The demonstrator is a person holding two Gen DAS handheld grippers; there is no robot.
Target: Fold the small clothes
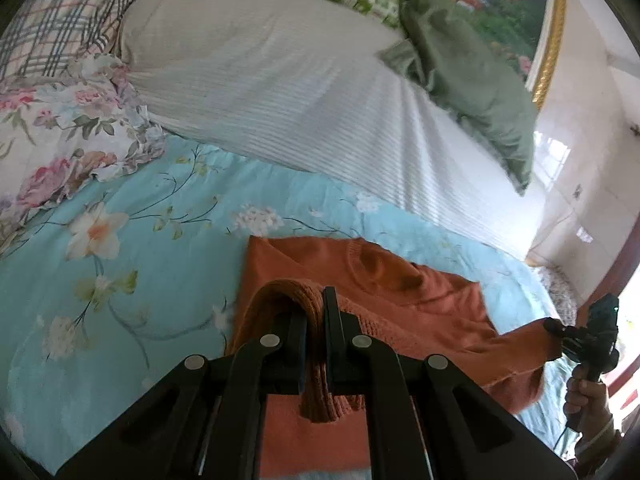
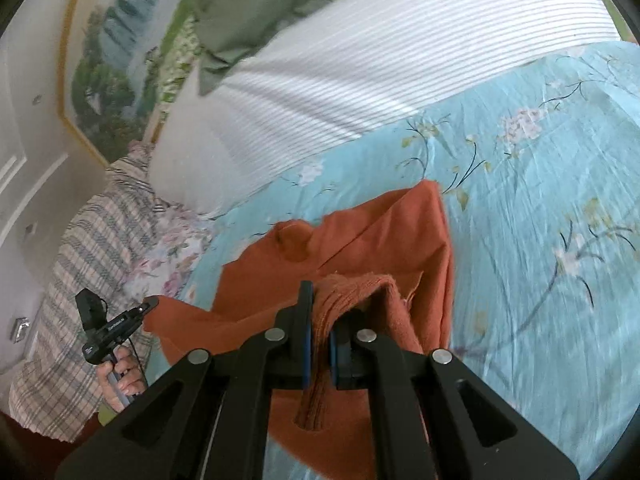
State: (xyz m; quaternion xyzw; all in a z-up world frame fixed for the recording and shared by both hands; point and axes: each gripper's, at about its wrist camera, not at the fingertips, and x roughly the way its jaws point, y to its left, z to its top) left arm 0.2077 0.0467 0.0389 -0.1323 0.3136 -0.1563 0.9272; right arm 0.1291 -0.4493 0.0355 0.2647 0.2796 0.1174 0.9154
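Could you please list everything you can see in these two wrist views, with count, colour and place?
sweater: one, rust orange, on the blue sheet, its ribbed hem pinched and lifted at two spots
bed sheet: one, light blue with flowers, under the sweater
striped cover: one, white, beyond the sheet
green cloth: one, olive, on the far edge of the striped cover
floral pillow: one, pink and white, at the sheet's edge
plaid fabric: one, beige and grey, behind the floral pillow
framed picture: one, landscape with gold frame, on the wall
left hand-held gripper: one, black, shut on the hem
right hand-held gripper: one, black, shut on the hem
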